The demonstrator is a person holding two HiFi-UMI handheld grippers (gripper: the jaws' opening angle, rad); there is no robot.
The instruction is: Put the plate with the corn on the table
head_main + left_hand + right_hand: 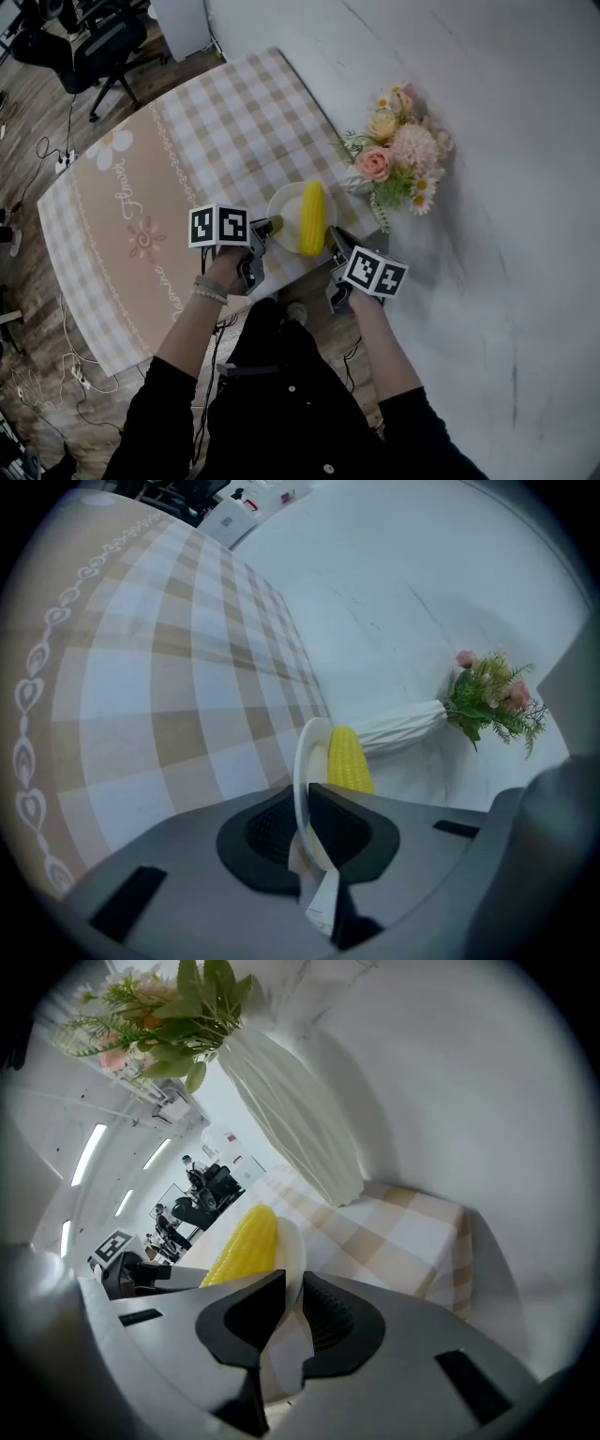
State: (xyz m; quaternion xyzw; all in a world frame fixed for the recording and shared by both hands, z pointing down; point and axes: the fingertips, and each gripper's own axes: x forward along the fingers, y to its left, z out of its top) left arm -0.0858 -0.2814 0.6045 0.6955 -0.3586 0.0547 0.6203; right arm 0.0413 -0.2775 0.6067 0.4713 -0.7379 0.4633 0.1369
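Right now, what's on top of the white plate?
One yellow corn cob lies on the plate. The left tool and right tool pinch its rim. The plate's middle under the cob is covered.

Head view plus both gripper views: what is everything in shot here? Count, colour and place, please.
plate: one, white, at the tablecloth's near edge
corn: one, yellow, lying on the plate
tablecloth: one, beige and white check with a tan panel, beneath the plate
flowers: one bunch, pink, peach, white and green, right of the plate
vase: one, white, pleated, holding the flowers
office chair: one, black, upper left of head view
left gripper: shut on the plate's rim
right gripper: shut on the opposite rim
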